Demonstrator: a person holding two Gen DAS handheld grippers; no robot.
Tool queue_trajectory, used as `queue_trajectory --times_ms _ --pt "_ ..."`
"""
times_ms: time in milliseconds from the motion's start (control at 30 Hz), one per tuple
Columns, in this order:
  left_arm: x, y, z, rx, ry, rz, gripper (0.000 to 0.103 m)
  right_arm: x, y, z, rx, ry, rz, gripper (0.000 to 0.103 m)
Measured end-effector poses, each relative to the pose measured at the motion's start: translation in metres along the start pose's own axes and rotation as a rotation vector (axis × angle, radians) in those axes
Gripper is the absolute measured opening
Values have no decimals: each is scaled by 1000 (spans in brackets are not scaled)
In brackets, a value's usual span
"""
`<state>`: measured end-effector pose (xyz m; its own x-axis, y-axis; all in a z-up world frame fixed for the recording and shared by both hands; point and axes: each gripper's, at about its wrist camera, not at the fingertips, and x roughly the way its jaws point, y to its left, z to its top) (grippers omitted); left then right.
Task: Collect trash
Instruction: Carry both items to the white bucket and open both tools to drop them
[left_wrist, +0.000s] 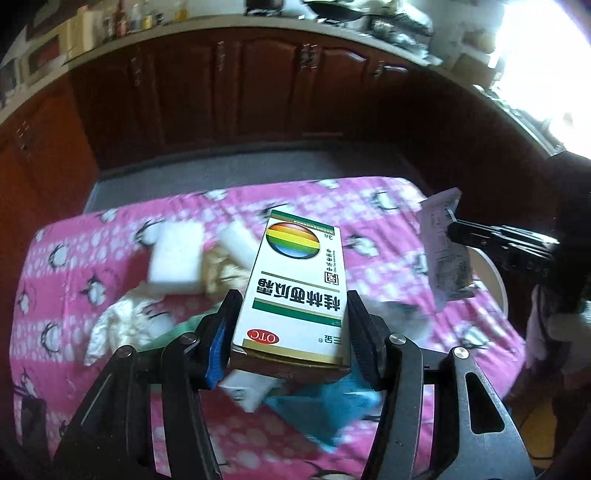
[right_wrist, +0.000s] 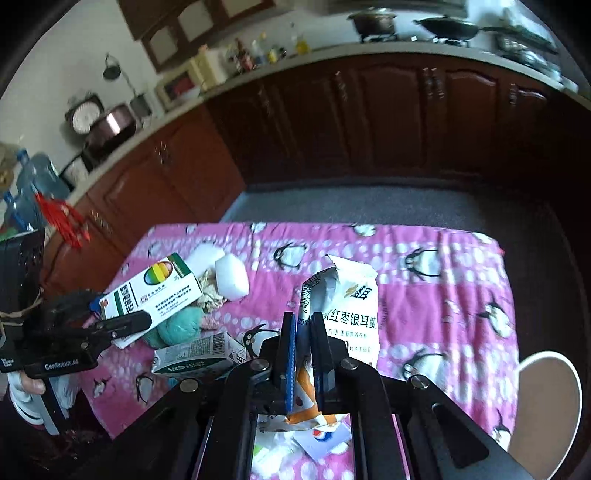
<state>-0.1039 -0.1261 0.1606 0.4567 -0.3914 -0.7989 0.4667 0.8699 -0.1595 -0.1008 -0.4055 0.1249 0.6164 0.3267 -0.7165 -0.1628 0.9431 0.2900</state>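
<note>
- Left gripper (left_wrist: 291, 317): clamped on one medicine box (left_wrist: 295, 288), held above the pink penguin tablecloth (left_wrist: 74, 295); box reads "OTC", "桂林西瓜霜".
- Right gripper (right_wrist: 303, 332): pinched tight on one torn food pouch (right_wrist: 351, 306), reads "红枣银耳羹".
- On cloth: two white foam blocks (right_wrist: 231, 277), one small carton (right_wrist: 195, 356), one teal wad (right_wrist: 177, 326).
- One white bin (right_wrist: 543, 398) beside the table.
- Left gripper body marked "GenRobot.AI".

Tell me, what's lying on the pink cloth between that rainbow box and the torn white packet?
In the right wrist view, a white foam block and bare pink cloth lie between the rainbow box and the torn white packet.
</note>
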Motion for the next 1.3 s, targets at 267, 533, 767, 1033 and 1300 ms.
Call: queue_trajectory --times_ms 267,533,767,1033,1300 --pt "6 -89 10 114 23 -157 54 -67 -50 -28 84 -71 -80 7" --pt "52 -193 8 219 111 -270 54 -121 -132 -65 227 -95 -242 7" --pt "105 -255 2 269 176 -303 54 -112 -200 -100 335 -54 -367 7" --pt "161 -302 0 241 246 -331 49 -82 -268 -149 467 -32 -445 7" --pt "195 -317 -4 250 308 -330 49 -65 -287 -177 589 35 -408 24"
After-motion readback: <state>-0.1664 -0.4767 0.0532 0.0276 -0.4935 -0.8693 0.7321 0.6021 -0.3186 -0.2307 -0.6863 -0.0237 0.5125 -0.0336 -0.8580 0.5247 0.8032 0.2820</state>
